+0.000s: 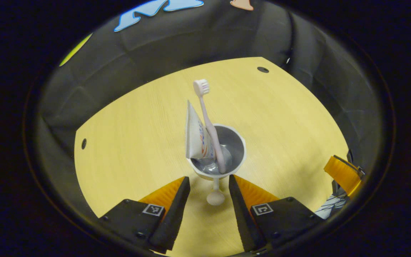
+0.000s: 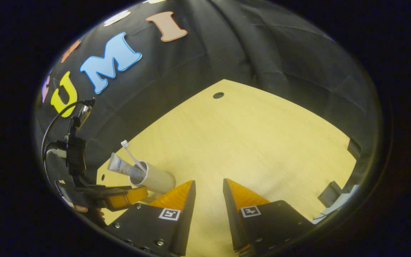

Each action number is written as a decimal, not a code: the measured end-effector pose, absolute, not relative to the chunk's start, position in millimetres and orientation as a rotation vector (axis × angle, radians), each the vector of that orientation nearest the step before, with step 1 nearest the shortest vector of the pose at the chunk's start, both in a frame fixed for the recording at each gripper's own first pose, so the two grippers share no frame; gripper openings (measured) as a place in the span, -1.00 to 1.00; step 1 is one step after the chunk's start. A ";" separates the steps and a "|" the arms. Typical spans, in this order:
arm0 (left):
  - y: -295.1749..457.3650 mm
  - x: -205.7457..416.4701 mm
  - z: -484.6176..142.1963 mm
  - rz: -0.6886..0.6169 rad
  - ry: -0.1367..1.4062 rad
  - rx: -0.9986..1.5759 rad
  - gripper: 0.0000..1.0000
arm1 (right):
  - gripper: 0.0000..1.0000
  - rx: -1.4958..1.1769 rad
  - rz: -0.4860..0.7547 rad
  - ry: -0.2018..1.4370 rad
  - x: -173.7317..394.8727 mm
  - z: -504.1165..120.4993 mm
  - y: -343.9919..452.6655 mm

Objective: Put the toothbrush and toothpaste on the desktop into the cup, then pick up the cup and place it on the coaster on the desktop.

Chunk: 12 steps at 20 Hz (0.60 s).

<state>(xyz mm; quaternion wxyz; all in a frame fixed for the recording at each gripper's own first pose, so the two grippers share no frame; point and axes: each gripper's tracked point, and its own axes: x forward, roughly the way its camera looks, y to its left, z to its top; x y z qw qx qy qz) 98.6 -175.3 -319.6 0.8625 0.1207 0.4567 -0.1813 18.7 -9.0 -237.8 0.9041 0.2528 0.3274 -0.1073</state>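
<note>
A white cup (image 1: 239,157) stands on the yellow desktop (image 1: 291,121). It holds a pale pink toothbrush (image 1: 207,117), bristles up, and a white toothpaste tube (image 1: 194,137) leaning against its left side. My left gripper (image 1: 209,178) is open, with its fingertips just short of the cup's near rim, one on each side. A small pale knob shape (image 1: 215,197) lies between the fingers; I cannot tell what it is. In the right gripper view the cup (image 2: 157,180) sits at the left, with a left finger (image 2: 127,195) beside its base. My right gripper (image 2: 209,187) is open over bare desktop.
The black cloth wall rings the desktop closely. Small dark holes (image 1: 262,69) (image 1: 84,143) mark the desktop near its edges. A finger of the right gripper (image 1: 343,173) shows at the right edge. A dark block (image 2: 330,192) sits at the table's right rim.
</note>
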 end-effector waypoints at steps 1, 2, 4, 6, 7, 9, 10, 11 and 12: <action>-179.9 98.3 -314.9 -0.375 0.940 0.240 0.39 | -0.07 0.515 -0.202 0.672 22.4 -232.8 -4.7; -182.8 96.1 -308.5 -0.374 0.917 0.223 0.50 | -0.07 0.506 -0.182 0.664 24.2 -227.5 -1.6; -181.0 89.9 -289.0 -0.366 0.859 0.186 0.50 | -0.07 0.476 -0.140 0.647 27.8 -215.5 5.4; -174.7 87.8 -262.7 -0.355 0.784 0.155 0.49 | -0.07 0.450 -0.098 0.619 33.4 -198.3 12.2; -172.4 85.0 -249.4 -0.350 0.744 0.141 0.48 | -0.07 0.434 -0.075 0.604 36.4 -189.0 16.4; -161.3 80.0 -219.7 -0.327 0.655 0.115 0.49 | -0.07 0.382 -0.035 0.562 43.1 -166.8 21.0; -153.3 78.6 -203.9 -0.315 0.610 0.100 0.49 | -0.07 0.348 -0.017 0.535 47.6 -154.3 22.8; -145.2 79.5 -187.4 -0.305 0.561 0.079 0.49 | -0.07 0.315 -0.002 0.507 52.0 -141.1 22.7; -137.3 78.6 -170.1 -0.299 0.506 0.050 0.48 | -0.07 0.290 0.015 0.476 56.1 -127.2 24.3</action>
